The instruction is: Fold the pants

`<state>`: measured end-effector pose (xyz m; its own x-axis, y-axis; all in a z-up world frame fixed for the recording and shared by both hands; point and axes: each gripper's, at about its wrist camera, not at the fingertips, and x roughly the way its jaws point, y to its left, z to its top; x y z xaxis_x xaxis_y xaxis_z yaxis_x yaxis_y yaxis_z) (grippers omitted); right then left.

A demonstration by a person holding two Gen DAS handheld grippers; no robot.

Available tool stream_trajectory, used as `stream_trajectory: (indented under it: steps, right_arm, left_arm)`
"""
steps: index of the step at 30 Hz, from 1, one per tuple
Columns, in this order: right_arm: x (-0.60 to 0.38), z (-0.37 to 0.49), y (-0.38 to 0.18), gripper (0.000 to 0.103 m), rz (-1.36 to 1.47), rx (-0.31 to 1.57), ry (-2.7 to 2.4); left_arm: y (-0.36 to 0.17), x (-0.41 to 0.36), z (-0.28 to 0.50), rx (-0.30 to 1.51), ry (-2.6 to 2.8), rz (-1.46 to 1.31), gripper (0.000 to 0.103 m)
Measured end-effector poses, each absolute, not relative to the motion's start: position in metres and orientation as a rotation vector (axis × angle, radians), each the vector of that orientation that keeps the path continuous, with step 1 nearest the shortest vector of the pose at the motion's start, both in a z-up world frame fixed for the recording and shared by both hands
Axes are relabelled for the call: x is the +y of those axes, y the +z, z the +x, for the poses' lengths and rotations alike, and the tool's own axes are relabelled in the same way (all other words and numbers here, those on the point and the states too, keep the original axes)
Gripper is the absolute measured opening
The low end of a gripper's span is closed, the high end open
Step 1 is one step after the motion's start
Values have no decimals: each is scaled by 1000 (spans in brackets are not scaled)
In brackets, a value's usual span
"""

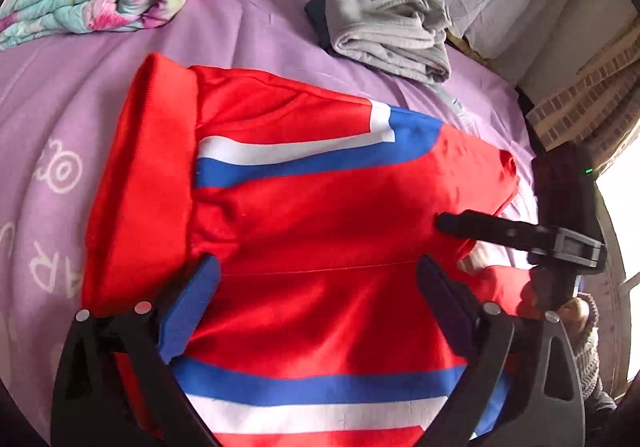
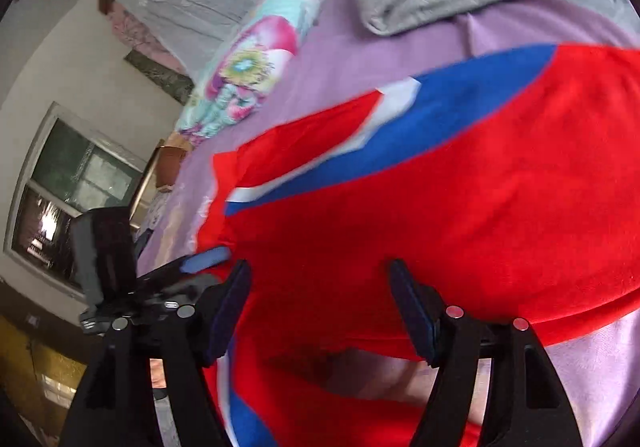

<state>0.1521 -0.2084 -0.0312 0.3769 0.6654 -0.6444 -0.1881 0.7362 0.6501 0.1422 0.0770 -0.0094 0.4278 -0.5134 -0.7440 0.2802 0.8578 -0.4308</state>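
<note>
Red pants (image 1: 312, 207) folded on purple sheet (image 1: 80, 127), left hand-held gripper (image 1: 320, 287) and right hand-held gripper (image 2: 320, 299) both spread wide, empty

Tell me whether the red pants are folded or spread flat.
Folded: the red pants lie doubled on the purple sheet, their striped layers stacked, an upper layer's edge crossing the lower.

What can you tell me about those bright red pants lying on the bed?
The red pants look like soft, fleecy fabric with blue and white stripes along the leg. They lie partly folded on the lilac bedsheet, with a wide plain red band at one end. The left gripper hovers open over them, fingers spread; the right gripper, also open, is at their edge. A folded grey garment lies apart, behind them.
</note>
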Motion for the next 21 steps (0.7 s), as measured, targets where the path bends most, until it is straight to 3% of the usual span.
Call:
stream_trajectory:
  steps: [2,3,4,5,6,8,13,18,19,21]
  right_arm:
    - [-250,150,-38,22,616,1054,507]
    - [-276,145,-38,18,644,1028,445]
    - [-304,137,-36,19,670,988,365]
    - [-331,126,-30,26,688,948,267]
    - [-347,118,-25,43,700,914,223]
    - [-346,105,-8,58,678,868,259]
    - [-222,88,17,68,530,914,658]
    - [-136,80,-22,68,394,1086,790]
    - [-144,85,-33,63,411,1112,768]
    - [-178,94,-47,17,543,1143,734]
  left_arm:
    - [-7,101,129,983,-520,-322,90]
    - [-5,116,121,958,-524,-355,90]
    - [-3,130,112,932,-533,-392,90]
    - [0,144,104,905,-521,-418,90]
    - [6,157,97,876,-477,-422,93]
    - [17,173,98,835,-381,-402,95]
    - [24,147,135,914,-376,-348,95]
    - [-15,136,164,1031,-217,-206,97]
    - [-26,145,166,1053,-226,-245,97]
    - [-18,161,161,1015,-251,-310,97]
